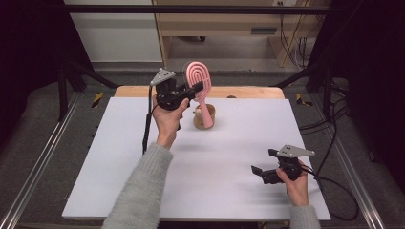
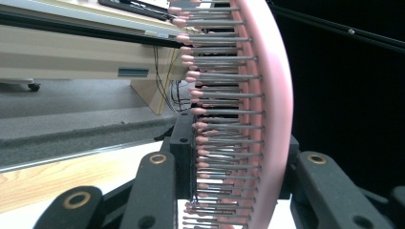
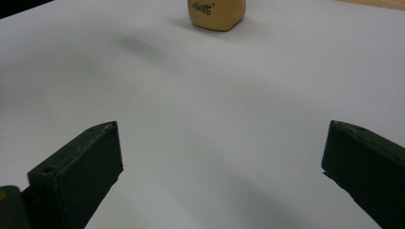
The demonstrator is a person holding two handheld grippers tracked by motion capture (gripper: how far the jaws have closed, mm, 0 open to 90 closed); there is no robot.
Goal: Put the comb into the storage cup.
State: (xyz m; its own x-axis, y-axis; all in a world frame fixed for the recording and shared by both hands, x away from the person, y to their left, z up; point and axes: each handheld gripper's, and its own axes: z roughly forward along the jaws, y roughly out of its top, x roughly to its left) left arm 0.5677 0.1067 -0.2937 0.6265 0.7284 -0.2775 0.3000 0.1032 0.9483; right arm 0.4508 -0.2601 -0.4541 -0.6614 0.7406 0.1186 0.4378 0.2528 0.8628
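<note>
High view is showing the pink brush [image 1: 199, 82] held upright above the far middle of the bench [image 1: 143, 191], its handle reaching down toward, perhaps into, the tan cup [image 1: 204, 117] just beneath it; whether the handle tip is touching the cup is not clear. The left hand-held gripper [image 1: 189, 91] is clamping the brush head, jaws closed across it with the bristles [image 2: 224, 109] pointing to one side, as the left gripper view is making plain. To do this well, I judge, the brush should be kept vertical and centred over the cup mouth, and moved slowly so the handle is not catching the rim and tipping the light cup. The grip is sitting on bristles and frame, so it may slip; steady pressure is helping here. The right hand-held gripper [image 1: 261, 164] is resting wide open and empty near the bench's right front, well apart, free to steady the cup.
</note>
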